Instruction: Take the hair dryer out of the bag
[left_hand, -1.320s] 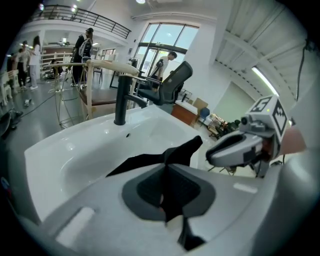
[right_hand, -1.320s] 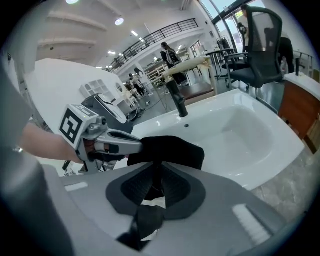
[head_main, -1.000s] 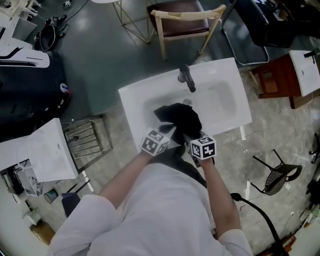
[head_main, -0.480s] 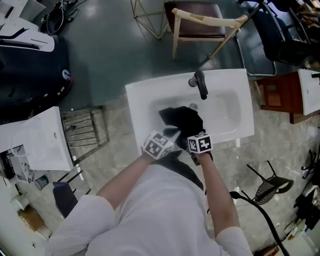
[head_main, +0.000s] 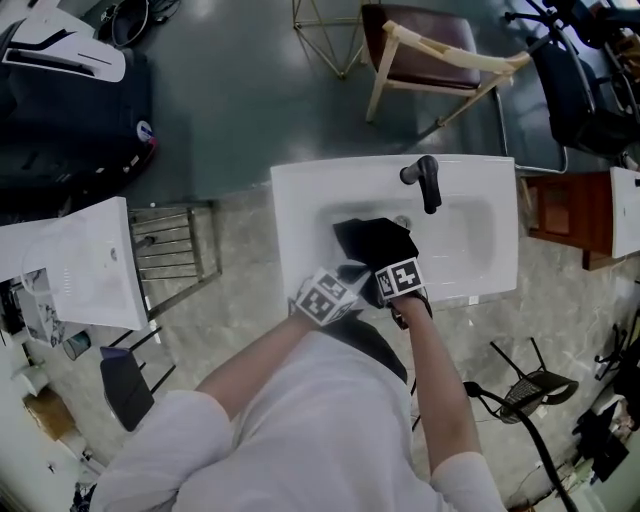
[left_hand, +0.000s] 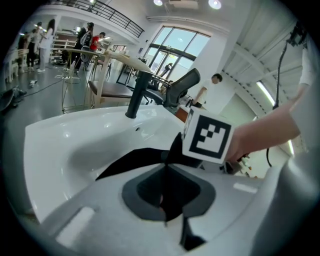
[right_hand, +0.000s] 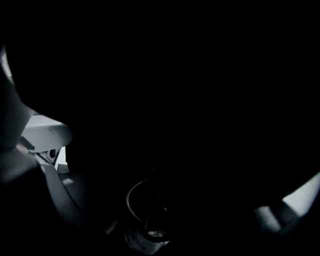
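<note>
Pinches the rim of the bag (head_main: 372, 238), lying in the white sink (head_main: 470, 195), with the left claw (left_hand: 164, 172) clamped on black fabric. Reaches into the dark interior with the right claw (head_main: 398, 268), jaws just spread wide, nothing gripped yet (only a dim ring below, probably the hair dryer (right_hand: 145, 210)). Risks closing blind on lining or cord and hauling the bag up too.

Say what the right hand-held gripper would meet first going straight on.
Likely the inside of the black bag: the right hand-held gripper, jaws just opened wider, nothing discernible between them, faces darkness. A faint round shape lies ahead; depth unclear.
</note>
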